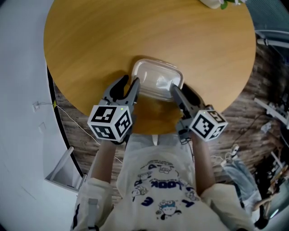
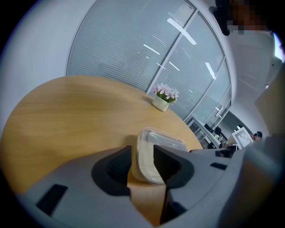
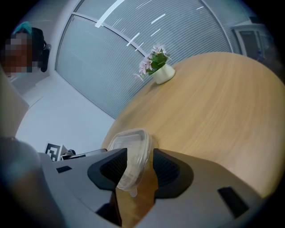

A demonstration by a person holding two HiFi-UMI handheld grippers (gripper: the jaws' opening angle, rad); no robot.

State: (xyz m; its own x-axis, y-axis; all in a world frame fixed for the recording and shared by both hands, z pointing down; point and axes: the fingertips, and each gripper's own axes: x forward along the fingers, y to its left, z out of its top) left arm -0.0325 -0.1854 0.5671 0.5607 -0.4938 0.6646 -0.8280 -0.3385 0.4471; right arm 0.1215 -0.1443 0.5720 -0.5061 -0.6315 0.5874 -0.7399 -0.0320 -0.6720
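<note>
Even office light is washing over the table (image 1: 90,45).
A clear box (image 1: 156,79) is catching soft glare; both gripper views are bending and darkening at the edges, ceiling strips streaking the glass wall (image 2: 133,53).

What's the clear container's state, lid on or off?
Lid on: the clear lid sits flush on the container in both gripper views. Whether it holds anything: cannot tell.

Wide bare wood of the round table (image 1: 90,40) stretches from the clear container (image 1: 156,79) to the flower pot (image 1: 212,3) at the far rim, giving room to pass. The left gripper (image 1: 130,85) and right gripper (image 1: 179,92) flank the container's 2 near corners, its rim filling both jaws
</note>
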